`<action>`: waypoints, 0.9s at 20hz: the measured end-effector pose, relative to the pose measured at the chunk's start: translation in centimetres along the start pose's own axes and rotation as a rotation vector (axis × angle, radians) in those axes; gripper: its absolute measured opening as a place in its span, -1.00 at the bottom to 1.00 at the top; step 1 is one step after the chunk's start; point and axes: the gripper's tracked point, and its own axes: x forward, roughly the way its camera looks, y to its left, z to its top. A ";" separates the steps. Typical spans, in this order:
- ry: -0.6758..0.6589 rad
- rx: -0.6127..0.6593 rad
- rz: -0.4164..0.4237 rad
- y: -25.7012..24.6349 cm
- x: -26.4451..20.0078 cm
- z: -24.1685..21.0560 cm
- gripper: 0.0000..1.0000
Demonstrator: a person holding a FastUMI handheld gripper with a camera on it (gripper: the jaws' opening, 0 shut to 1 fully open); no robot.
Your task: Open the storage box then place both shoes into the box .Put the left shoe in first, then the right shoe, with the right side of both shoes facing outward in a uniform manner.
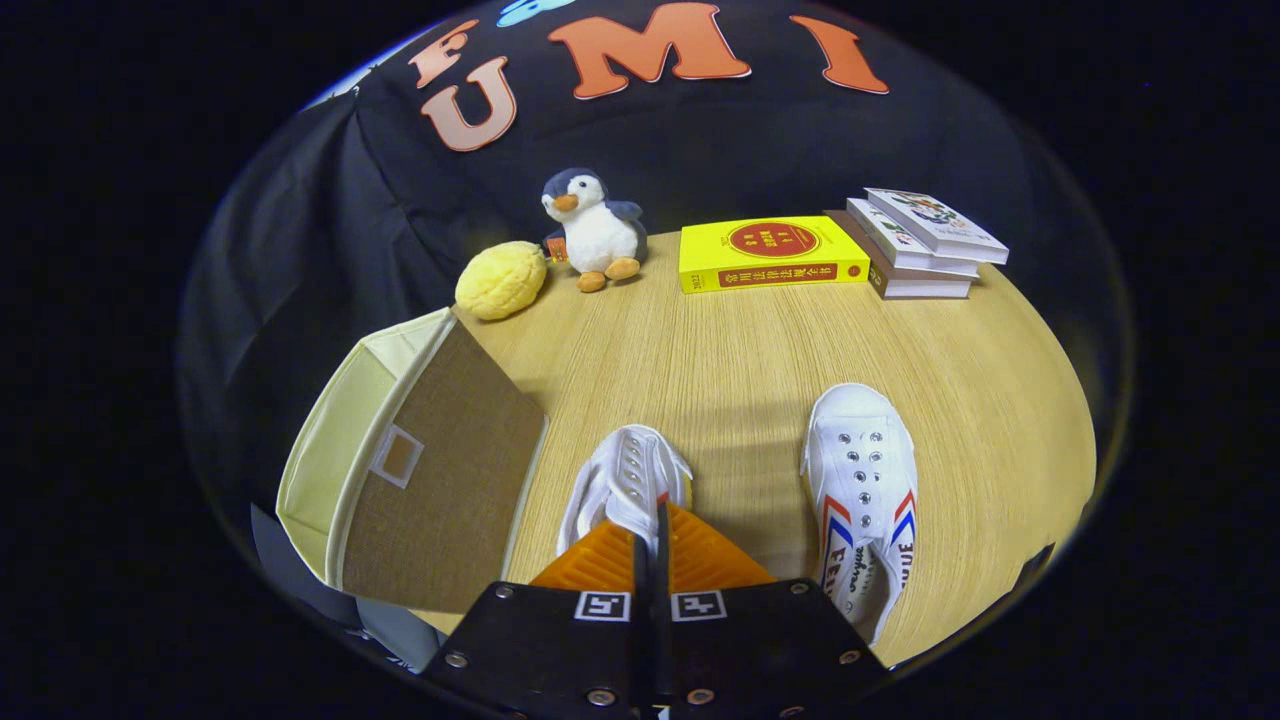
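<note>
We are holding the gripper (655, 520) low over the pale wood-grain table (740, 350), and its two fingers are pressing together on the tongue of the white canvas lace-less shoe (625, 480), the jaws nearly closed with only fabric between them. The second white canvas shoe with red and blue side stripes (862, 490) is lying just to the right, apart from the first. Left of the fingers, the cream fabric storage box with a brown lid (420, 470) is sitting closed. Beyond are resting a yellow round plush (500, 280), a grey-and-white plush penguin (594, 232), a yellow book (770, 255) and a stack of white books (925, 245).
</note>
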 end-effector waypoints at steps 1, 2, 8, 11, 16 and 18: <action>0.018 -0.028 -0.005 -0.3 0.0 -0.4 -1.00; 0.027 -0.030 0.002 -0.1 0.0 -0.7 -0.99; -0.044 -0.013 0.037 1.3 -1.5 2.0 -0.99; -0.104 -0.024 0.064 2.5 -3.4 4.9 -0.99; -0.191 0.039 0.127 5.8 -6.4 9.8 -0.99; -0.224 0.036 0.149 7.5 -7.4 11.6 -0.99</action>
